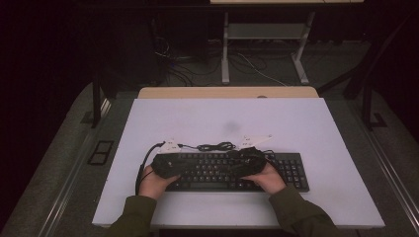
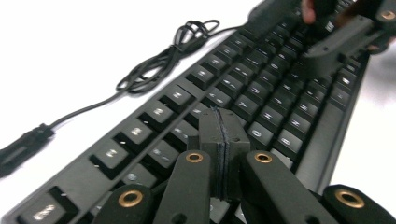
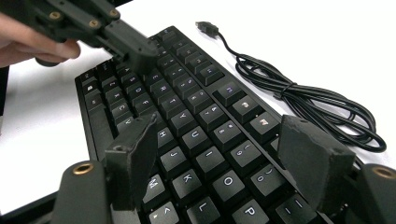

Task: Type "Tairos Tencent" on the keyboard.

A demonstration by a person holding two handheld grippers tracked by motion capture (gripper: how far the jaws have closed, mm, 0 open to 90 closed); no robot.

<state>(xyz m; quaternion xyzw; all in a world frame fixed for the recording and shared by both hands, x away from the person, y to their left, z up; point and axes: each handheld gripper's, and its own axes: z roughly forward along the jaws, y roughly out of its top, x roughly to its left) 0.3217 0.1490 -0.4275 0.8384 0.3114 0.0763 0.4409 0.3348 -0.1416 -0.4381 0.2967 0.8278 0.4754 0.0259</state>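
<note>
Left hand-held gripper shut, empty, right hand-held gripper open, both over keyboard.

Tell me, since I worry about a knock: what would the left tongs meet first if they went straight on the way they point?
Most likely the keyboard: the shut left tongs point low along its key rows, so a keycap just ahead comes first. Farther along that line are the right tongs, though depth is hard to judge.

left tool jaws pressed together; right tool jaws apart; both hands low, side by side.
</note>
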